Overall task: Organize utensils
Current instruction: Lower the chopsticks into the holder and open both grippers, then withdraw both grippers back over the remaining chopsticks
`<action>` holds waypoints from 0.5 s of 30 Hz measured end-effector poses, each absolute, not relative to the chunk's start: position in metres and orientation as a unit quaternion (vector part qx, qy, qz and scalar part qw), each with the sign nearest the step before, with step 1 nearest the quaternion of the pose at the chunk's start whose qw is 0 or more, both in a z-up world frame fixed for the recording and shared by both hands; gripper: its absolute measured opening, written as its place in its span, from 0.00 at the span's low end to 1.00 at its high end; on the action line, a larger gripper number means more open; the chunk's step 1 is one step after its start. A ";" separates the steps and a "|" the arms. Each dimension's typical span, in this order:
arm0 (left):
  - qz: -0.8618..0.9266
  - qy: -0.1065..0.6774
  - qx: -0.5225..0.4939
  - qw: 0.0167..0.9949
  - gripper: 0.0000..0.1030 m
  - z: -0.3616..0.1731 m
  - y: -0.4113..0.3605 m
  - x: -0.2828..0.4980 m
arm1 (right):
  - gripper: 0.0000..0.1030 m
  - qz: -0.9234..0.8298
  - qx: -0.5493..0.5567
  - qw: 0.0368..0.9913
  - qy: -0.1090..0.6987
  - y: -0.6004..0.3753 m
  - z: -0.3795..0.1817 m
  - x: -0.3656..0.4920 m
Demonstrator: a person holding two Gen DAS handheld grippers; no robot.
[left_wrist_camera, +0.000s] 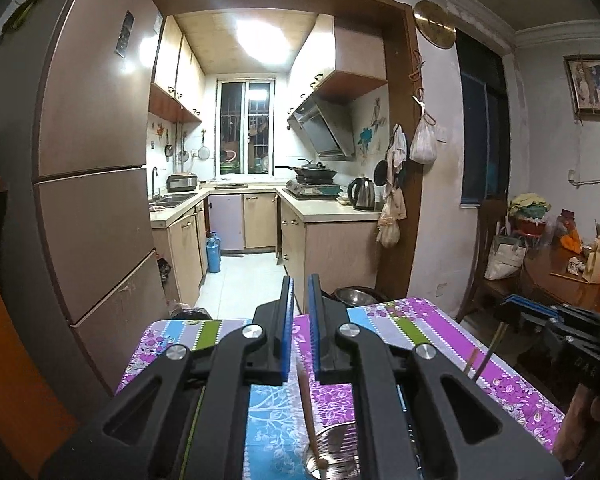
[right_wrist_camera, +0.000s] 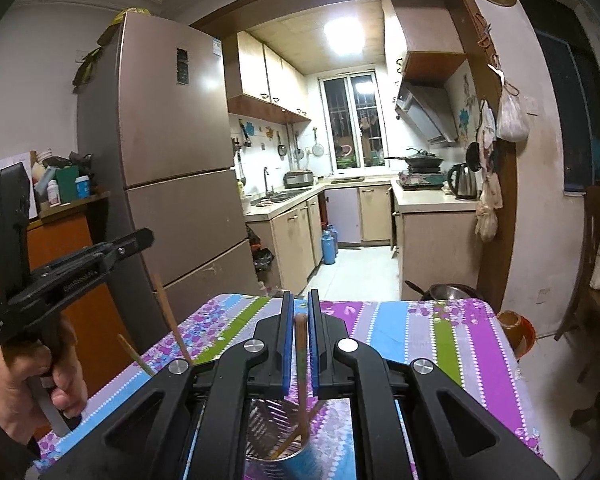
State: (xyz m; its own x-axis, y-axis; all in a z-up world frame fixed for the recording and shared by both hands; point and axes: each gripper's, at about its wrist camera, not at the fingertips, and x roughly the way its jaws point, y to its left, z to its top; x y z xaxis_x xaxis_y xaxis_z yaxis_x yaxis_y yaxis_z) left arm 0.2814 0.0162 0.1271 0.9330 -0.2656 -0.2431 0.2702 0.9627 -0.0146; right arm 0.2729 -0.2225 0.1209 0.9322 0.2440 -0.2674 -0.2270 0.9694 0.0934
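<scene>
A metal cup (left_wrist_camera: 336, 452) (right_wrist_camera: 268, 428) stands on the flowered tablecloth (left_wrist_camera: 420, 320) (right_wrist_camera: 420, 340), right under both grippers. My right gripper (right_wrist_camera: 299, 296) (left_wrist_camera: 506, 312) is shut on a brown chopstick (right_wrist_camera: 300, 360) (left_wrist_camera: 488, 352) whose lower end reaches into the cup. My left gripper (left_wrist_camera: 299, 280) (right_wrist_camera: 150, 236) is shut, with a hand around its grip. Through its gap I see another chopstick (left_wrist_camera: 310, 408) leaning in the cup. From the right wrist view that chopstick (right_wrist_camera: 172, 320) ends just below the left fingertips, apart from them. A third, paler chopstick (right_wrist_camera: 136, 356) leans beside it.
A tall fridge (left_wrist_camera: 92, 160) (right_wrist_camera: 172, 128) stands left of the table. Beyond the table's far edge sit a steel bowl (left_wrist_camera: 354, 294) (right_wrist_camera: 452, 292) and a brown jar (right_wrist_camera: 516, 328). A cluttered wooden table (left_wrist_camera: 560, 276) is at the right.
</scene>
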 end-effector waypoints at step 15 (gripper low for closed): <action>-0.084 0.062 -0.023 0.994 0.44 0.167 0.073 0.215 | 0.22 0.102 0.033 0.991 0.080 -0.254 0.168 0.209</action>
